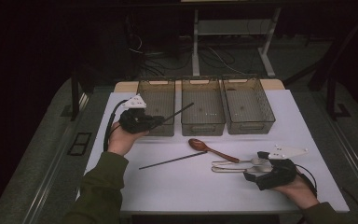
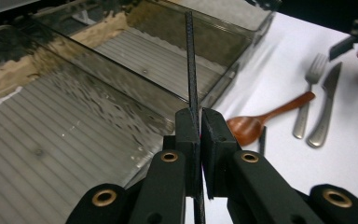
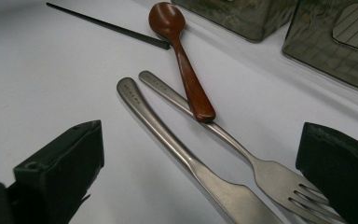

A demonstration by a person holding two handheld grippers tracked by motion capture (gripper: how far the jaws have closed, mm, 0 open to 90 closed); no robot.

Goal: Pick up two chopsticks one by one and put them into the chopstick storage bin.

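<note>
My left gripper [image 1: 156, 122] [image 2: 199, 122] is shut on a thin black chopstick [image 1: 179, 110] [image 2: 189, 56]. The stick slants up and away over the near corner of the left bin [image 1: 156, 80] toward the middle bin [image 1: 202, 126]. A second black chopstick [image 1: 172, 160] [image 3: 107, 25] lies on the white table. Beside it are a brown wooden spoon [image 1: 212, 150] [image 3: 182, 56], a steel fork [image 1: 242, 162] [image 3: 242, 149] and a steel knife [image 1: 235, 169] [image 3: 168, 135]. My right gripper [image 1: 257, 165] [image 3: 200, 158] is open, its jaws standing either side of the fork's and knife's working ends. The spoon's handle rests across the fork's handle.
Three clear grey bins stand side by side at the table's far edge, the right bin [image 1: 249, 126] included; all look empty. The white table [image 1: 186, 191] has bare room at the front. Beyond it are a dark floor, cables and desk legs.
</note>
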